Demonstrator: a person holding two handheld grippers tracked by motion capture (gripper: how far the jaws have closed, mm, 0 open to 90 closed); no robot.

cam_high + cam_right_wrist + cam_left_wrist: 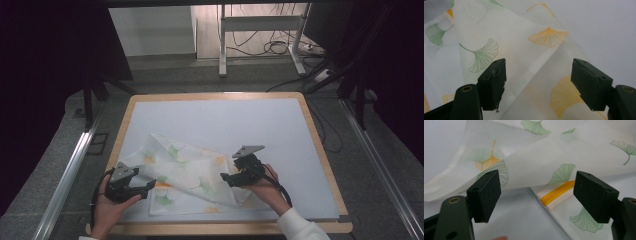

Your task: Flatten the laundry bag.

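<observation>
High view: white thin cloth printed with green and orange ginkgo leaves (185,177) lies crumpled at the desk's (300,130) six o'clock, apparently mid-fold. Left gripper view: left claw (536,195) gapes wide, empty. Right gripper view: right claw (539,83) likewise wide; next, each should pinch an edge.

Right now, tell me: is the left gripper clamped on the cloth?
No. In the left gripper view the left gripper stands with its jaws wide apart, and the leaf-printed cloth lies beyond them, ungripped.
</observation>
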